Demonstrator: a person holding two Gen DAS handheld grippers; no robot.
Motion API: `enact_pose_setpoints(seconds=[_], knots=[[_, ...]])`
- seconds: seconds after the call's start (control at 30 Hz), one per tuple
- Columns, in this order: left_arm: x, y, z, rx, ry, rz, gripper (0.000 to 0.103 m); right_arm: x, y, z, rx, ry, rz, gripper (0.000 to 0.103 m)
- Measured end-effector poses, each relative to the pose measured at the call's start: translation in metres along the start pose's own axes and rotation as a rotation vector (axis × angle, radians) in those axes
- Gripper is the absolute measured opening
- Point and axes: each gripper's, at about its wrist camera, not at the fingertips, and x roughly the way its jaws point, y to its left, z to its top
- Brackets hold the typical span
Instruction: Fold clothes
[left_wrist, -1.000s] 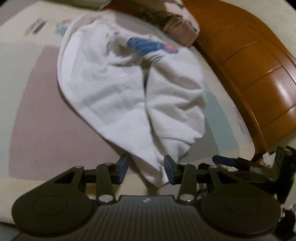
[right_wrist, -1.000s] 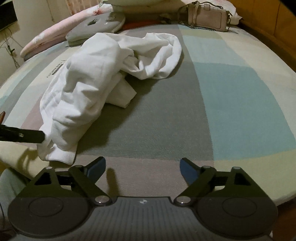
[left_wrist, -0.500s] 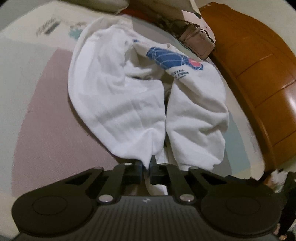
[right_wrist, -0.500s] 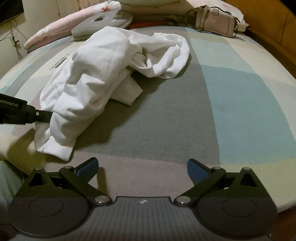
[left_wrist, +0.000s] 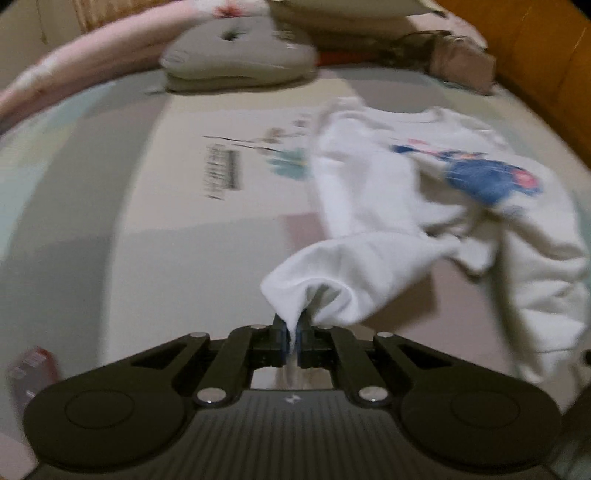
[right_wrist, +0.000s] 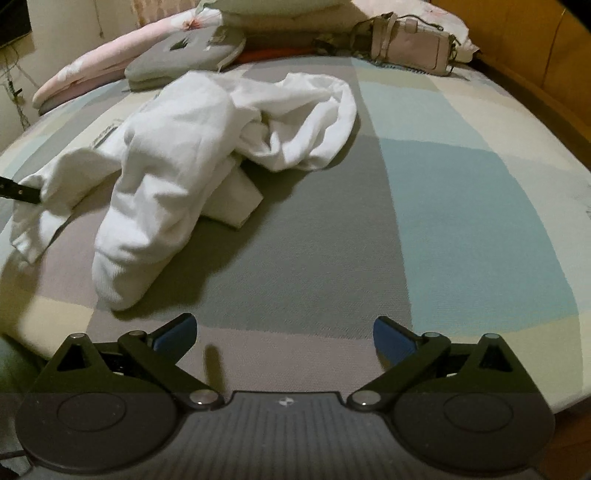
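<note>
A crumpled white sweatshirt (left_wrist: 388, 206) with a blue and red print lies on the bed. My left gripper (left_wrist: 292, 334) is shut on a pinched fold of its white cloth, which rises off the bed in front of the camera. In the right wrist view the same sweatshirt (right_wrist: 177, 155) sprawls at the left and centre, and the tip of the left gripper (right_wrist: 22, 190) shows at the left edge, clamped on the cloth. My right gripper (right_wrist: 284, 332) stands wide open over the bare grey patch of the bedspread, with nothing between its fingers.
The bed has a pastel patchwork cover (right_wrist: 461, 206). At its far end lie a grey folded cushion (right_wrist: 184, 51), pink pillows (right_wrist: 96, 62) and a beige handbag (right_wrist: 410, 44). A wooden bed frame (right_wrist: 524, 48) runs along the right side.
My left gripper closed on the sweatshirt's edge, then lifted and swung left, pulling the cloth up and out. My right gripper opened a little wider and stayed in place.
</note>
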Motion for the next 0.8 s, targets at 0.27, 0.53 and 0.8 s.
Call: enact_pose_setpoints(seconds=[0.27,0.53,0.8], knots=[[0.013,0.044,0.030,0.113,0.034,0.211,0.002,-0.008,0.007,0.019,-0.026,-0.047,-0.024,0.103],[0.035,0.093,0.062,0.098,0.052,0.387,0.002,-0.005,0.011,0.029,-0.040,-0.054,-0.039,0.103],[0.057,0.149,0.090,-0.010,0.077,0.468,0.003,0.003,0.006,0.042,-0.032,-0.050,-0.086,0.103]])
